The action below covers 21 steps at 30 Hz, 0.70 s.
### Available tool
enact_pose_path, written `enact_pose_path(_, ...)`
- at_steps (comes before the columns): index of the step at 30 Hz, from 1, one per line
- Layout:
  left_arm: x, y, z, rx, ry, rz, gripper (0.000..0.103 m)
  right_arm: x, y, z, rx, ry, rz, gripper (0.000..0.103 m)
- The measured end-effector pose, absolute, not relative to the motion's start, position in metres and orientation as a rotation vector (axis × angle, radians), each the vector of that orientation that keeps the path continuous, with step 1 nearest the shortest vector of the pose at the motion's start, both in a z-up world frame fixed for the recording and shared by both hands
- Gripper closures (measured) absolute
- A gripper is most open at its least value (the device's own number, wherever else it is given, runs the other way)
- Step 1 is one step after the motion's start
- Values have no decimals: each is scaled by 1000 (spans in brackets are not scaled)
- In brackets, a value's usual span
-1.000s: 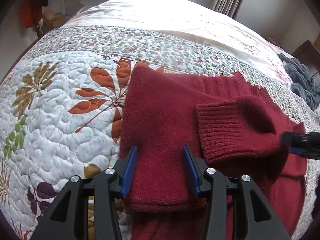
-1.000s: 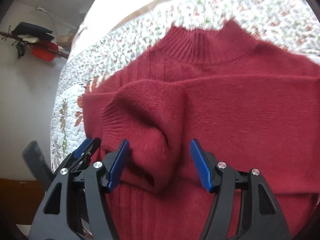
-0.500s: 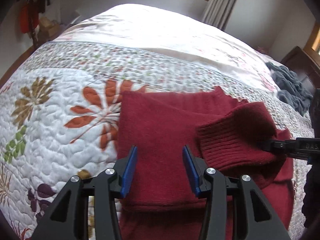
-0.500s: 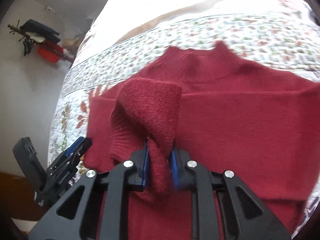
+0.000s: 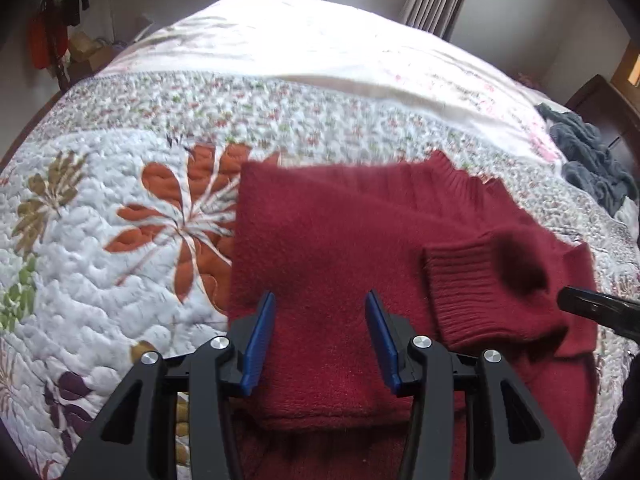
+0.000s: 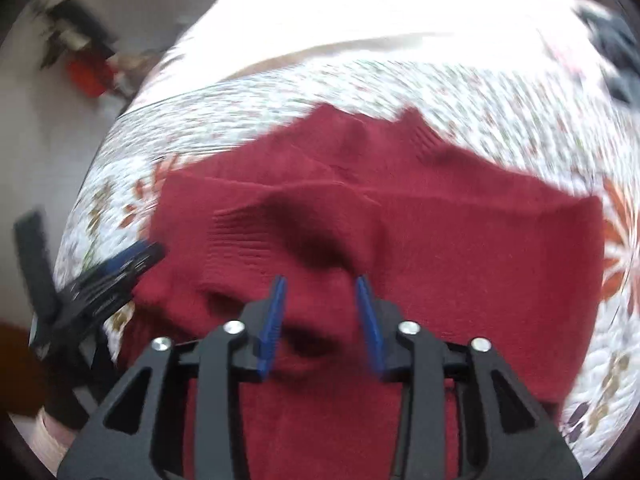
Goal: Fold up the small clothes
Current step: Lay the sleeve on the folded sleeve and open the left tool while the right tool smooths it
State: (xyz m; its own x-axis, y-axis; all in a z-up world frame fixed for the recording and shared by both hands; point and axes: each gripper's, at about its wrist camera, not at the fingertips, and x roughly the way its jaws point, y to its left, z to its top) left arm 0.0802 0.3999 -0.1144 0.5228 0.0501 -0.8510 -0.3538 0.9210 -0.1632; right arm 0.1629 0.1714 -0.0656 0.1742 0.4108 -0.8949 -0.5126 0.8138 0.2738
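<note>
Red sweater lay on the quilted bedspread, sleeves folded across its front. Right gripper, clamped on the ribbed cuff half a second earlier, had parted; cuff dropped flat. Left gripper hovered wide, unchanged, holding nothing.

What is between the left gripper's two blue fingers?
In the left wrist view, the open left gripper has only the folded red sweater showing between its fingers.
</note>
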Motion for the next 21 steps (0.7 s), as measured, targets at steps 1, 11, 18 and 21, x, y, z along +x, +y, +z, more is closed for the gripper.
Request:
enact_pose_path(1,81,399,-114,-341,999,237,56,157,180,-61,-130,1219,689,59)
enact_pose_path(11,90,401,-139,-369,1048,232,55,132,263,-112,-486,1230,733,45)
enact_pose_path(18,90,400,-140,-352,1047,231,55,157,235,-107,-279,1270,696,97)
enact_pose_path(21,90,400,-141,-348,1046,234,54,164,203,-88,-120,1252,700,97)
